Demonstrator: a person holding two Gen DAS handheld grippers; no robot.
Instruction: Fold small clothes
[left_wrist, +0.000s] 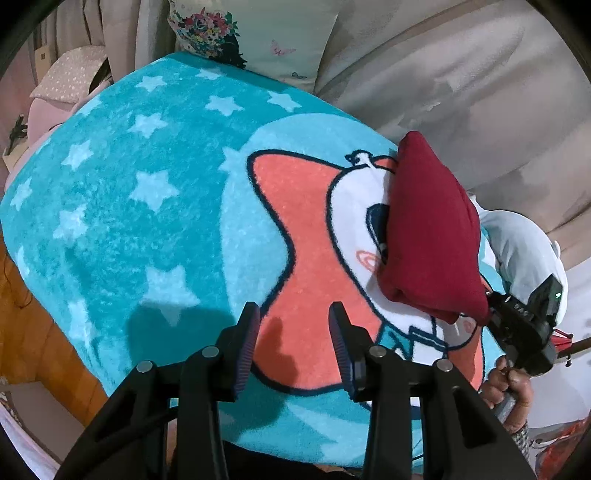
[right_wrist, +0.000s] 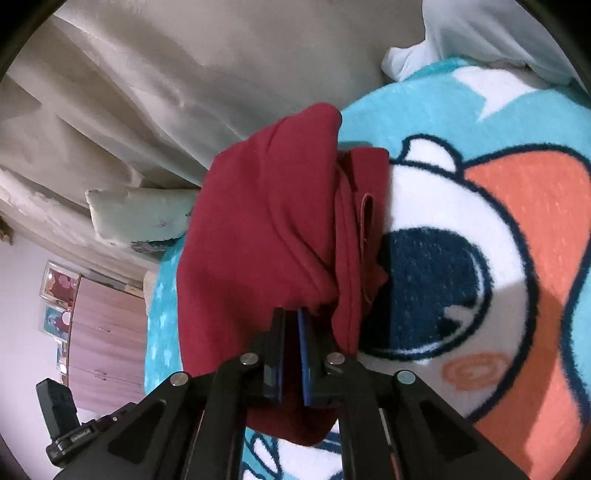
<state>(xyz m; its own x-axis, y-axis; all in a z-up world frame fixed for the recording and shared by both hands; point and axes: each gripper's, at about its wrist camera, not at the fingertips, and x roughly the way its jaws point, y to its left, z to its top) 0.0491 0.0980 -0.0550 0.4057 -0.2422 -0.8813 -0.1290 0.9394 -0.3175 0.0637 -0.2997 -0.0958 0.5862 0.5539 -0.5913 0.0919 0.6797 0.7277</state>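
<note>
A dark red garment (left_wrist: 432, 229), folded into a thick bundle, hangs just above the turquoise star blanket (left_wrist: 147, 206) at its right side. My right gripper (right_wrist: 291, 317) is shut on the near edge of the red garment (right_wrist: 266, 229) and holds it up; that gripper also shows in the left wrist view (left_wrist: 517, 325). My left gripper (left_wrist: 291, 314) is open and empty, hovering over the blanket's orange cartoon print, left of the garment.
A beige curtain (left_wrist: 461, 81) hangs behind the bed. A floral pillow (left_wrist: 229, 33) lies at the far edge, a white cloth (left_wrist: 517, 243) at the right. Wooden floor (left_wrist: 33, 325) shows at left. A pink wardrobe (right_wrist: 107, 332) stands beyond.
</note>
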